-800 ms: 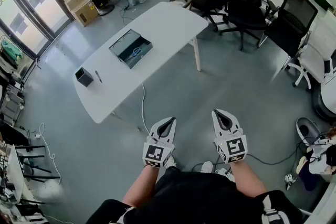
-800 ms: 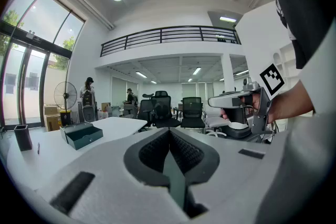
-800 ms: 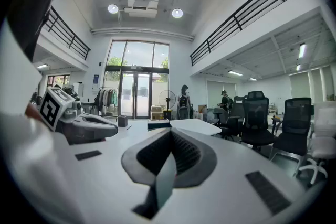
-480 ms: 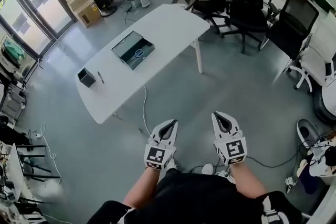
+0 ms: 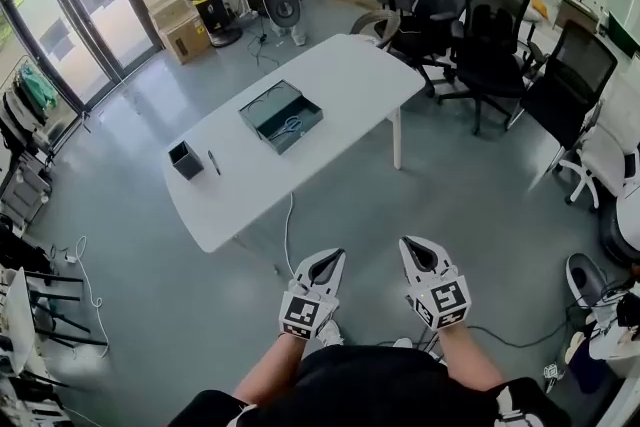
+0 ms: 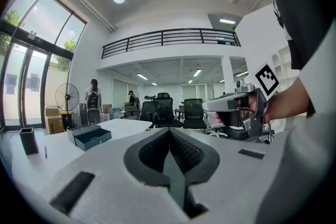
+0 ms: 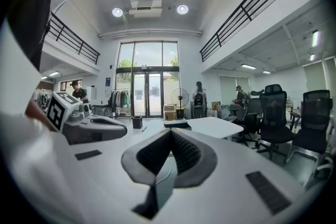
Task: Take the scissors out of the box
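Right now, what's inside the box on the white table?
Scissors with blue handles lie in the open dark box. Nothing else can be made out in it from this far away, and anything under the scissors is covered.

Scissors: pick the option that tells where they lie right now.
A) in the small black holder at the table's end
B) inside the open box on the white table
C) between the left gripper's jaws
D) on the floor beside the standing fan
B: the head view shows the blue-handled scissors lying in the open box on the white table, while the left gripper and right gripper are shut, empty and well short of it.
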The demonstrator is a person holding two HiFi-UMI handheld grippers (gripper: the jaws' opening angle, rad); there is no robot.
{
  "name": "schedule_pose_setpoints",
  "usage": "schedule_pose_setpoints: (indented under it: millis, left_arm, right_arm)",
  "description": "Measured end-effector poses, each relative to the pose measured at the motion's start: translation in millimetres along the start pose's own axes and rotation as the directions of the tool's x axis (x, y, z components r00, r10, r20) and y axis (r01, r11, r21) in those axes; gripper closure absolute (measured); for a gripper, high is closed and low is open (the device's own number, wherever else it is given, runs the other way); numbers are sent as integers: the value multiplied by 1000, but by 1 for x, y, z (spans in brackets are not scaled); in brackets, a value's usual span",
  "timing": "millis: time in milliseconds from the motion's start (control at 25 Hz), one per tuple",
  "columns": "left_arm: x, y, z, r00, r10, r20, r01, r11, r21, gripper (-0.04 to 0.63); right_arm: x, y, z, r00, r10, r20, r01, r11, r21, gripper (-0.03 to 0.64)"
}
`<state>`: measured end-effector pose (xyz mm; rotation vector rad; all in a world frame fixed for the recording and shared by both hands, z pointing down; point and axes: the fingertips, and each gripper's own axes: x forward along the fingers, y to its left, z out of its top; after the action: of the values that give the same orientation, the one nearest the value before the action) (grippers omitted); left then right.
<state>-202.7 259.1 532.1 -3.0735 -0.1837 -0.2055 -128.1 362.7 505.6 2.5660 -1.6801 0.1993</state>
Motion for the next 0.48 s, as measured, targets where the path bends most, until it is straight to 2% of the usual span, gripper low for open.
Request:
schedule_pose_setpoints:
  millis: [160,360,480]
  left_arm:
    - [-18,27,-15,999,-33,-10,34,999,17,586]
    - [-29,49,-15,995,-104,-13,105,992,65,586]
    - [-36,68,-15,994,-109,-3,109,992,69,586]
  right_arm:
    - [33,27,-3,1000,5,-18,-5,1000,-13,611]
    - [60,42,4,999,-36,-11,36,999,-18,611]
    - [67,52,7,998,-60,-12,60,998,-31,611]
